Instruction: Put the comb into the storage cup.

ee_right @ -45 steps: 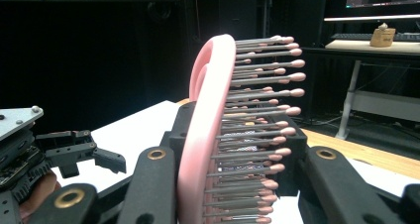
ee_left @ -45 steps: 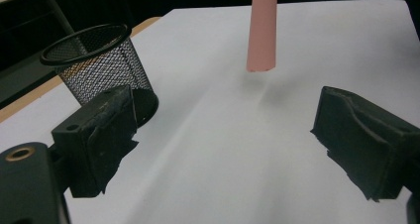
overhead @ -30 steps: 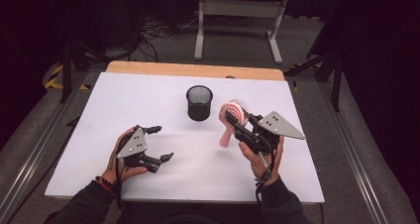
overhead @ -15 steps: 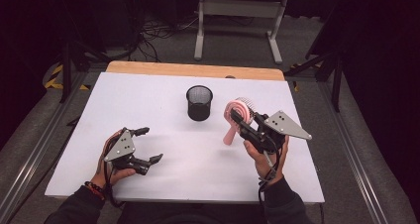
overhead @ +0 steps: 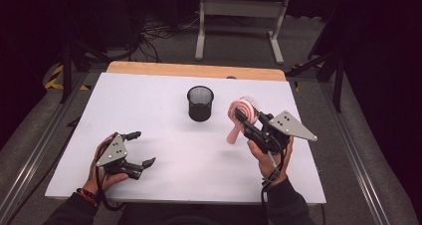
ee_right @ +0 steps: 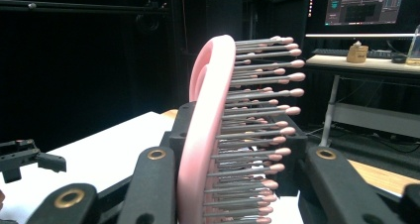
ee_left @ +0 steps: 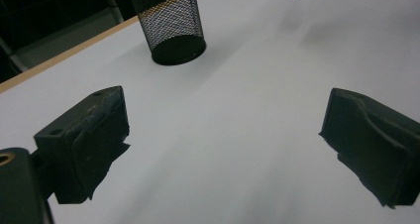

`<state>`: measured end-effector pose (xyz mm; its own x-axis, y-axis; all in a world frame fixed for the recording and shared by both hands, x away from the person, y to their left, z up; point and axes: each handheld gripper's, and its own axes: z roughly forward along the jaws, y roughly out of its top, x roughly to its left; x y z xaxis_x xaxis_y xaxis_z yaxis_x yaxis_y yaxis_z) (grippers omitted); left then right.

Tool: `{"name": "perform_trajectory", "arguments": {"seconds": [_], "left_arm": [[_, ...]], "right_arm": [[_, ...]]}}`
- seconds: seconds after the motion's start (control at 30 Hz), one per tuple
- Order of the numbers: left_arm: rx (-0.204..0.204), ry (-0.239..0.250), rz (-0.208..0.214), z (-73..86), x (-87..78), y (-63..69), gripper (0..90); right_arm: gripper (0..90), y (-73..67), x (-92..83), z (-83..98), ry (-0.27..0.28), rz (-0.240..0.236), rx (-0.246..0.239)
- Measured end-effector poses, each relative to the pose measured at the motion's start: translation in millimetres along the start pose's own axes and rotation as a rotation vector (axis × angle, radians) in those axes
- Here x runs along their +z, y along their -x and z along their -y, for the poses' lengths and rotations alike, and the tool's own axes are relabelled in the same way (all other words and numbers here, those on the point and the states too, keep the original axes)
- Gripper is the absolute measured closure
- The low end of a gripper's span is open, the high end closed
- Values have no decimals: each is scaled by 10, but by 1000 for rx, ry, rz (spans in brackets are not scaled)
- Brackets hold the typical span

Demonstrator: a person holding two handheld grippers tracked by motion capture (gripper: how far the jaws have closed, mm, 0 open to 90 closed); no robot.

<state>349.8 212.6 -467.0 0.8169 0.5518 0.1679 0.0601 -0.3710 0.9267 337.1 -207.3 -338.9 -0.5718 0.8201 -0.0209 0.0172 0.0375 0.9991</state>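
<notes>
White worktop (overhead: 164, 110), black mesh cup (overhead: 200, 103). Right gripper (overhead: 249, 124) jaws clamped on pink hairbrush (overhead: 240, 116); left gripper (overhead: 140, 149) jaws wide, holding nothing.

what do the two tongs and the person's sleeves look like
Both tongs, left and right, are black, with two blocky jaws, brass-coloured pivot pins and a grey three-cornered plate dotted with dark holes. A black cable trails from each. The sleeves are dark, and a dark and red band circles the left wrist.
</notes>
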Motion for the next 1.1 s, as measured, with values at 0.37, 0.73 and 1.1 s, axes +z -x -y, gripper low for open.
{"name": "perform_trajectory", "arguments": {"seconds": [0.37,0.73,1.1], "left_arm": [[-13,-1,-8,37,-43,-11,45],[-11,-16,-11,51,-30,-17,46],[-18,-10,-6,50,-28,-14,47]], "right_arm": [[629,40,34,-53,15,11,-2],[629,112,95,-174,47,31,-35],[629,116,232,-371,65,26,-75]]}}
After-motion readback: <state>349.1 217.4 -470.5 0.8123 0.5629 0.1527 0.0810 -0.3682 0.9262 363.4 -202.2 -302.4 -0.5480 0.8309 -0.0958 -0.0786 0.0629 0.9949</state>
